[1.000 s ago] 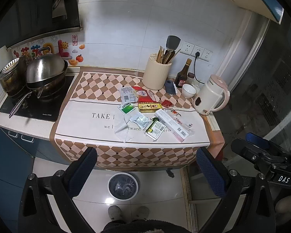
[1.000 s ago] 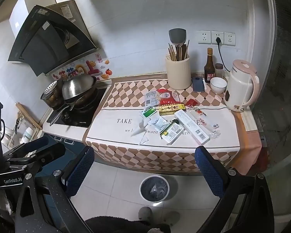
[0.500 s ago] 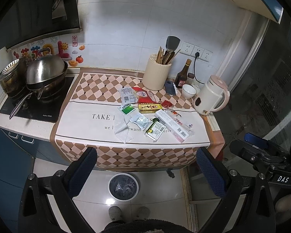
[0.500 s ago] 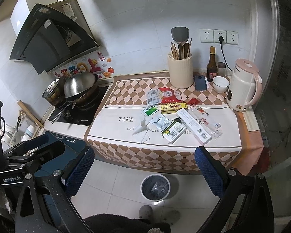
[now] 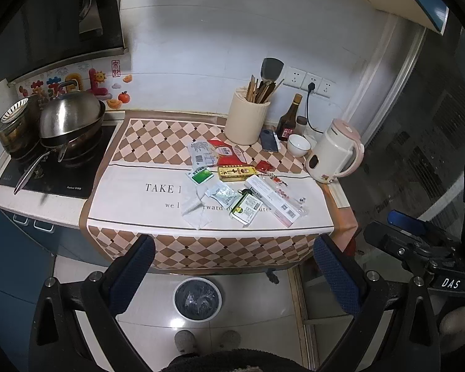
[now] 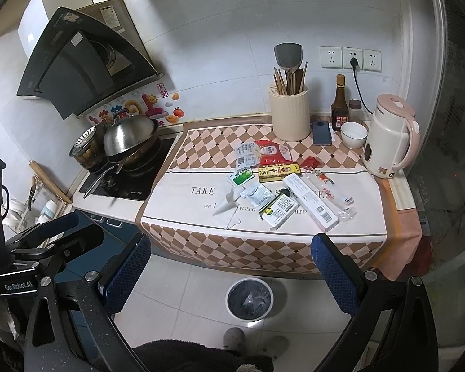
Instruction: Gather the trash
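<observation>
The left claw stood wide apart and empty, well back from the desk, with the trash spread ahead of it beyond the desk's front edge. Going from left to right: the crumpled tissue looked weightless and soft, so a pinch anywhere on its raised fold should do; the foil sachet lay flat and likely slick, best taken by an edge; the green-and-white box and the long white box seemed light but stiff, to be gripped across their narrow width. The right claw was equally spread and held nothing. The bin sat on the floor below, between the fingers
</observation>
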`<state>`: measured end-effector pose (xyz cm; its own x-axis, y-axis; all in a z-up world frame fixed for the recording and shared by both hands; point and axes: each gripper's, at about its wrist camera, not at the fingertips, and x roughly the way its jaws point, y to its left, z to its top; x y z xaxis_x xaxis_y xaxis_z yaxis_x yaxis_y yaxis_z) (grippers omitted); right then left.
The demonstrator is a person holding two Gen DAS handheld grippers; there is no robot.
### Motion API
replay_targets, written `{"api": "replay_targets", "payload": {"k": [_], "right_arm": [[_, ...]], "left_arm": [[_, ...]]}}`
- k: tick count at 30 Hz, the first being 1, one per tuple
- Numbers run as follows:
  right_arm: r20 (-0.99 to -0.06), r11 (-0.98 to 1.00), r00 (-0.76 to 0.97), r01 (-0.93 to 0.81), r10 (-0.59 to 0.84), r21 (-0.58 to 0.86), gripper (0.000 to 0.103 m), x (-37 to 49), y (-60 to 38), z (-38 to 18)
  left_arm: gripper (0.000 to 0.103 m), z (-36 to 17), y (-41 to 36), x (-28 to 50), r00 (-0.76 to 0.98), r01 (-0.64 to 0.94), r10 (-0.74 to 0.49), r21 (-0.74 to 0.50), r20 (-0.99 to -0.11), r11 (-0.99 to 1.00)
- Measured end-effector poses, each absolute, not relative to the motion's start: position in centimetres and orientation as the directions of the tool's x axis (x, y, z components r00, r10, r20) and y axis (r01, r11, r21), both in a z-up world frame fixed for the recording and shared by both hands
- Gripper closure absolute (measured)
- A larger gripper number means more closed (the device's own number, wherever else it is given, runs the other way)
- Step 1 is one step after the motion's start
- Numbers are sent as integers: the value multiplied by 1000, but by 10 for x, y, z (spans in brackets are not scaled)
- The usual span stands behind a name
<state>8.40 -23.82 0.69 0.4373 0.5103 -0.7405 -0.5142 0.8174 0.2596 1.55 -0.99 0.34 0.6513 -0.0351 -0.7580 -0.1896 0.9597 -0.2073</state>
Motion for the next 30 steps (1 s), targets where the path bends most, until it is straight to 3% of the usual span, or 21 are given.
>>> {"api": "replay_targets", "payload": {"k": [30], "right_arm": [[-746, 815, 425, -515, 512, 266, 0, 83, -234, 5]], "left_arm": [[0, 2, -24, 16, 650, -176, -49, -212, -759, 961]]}}
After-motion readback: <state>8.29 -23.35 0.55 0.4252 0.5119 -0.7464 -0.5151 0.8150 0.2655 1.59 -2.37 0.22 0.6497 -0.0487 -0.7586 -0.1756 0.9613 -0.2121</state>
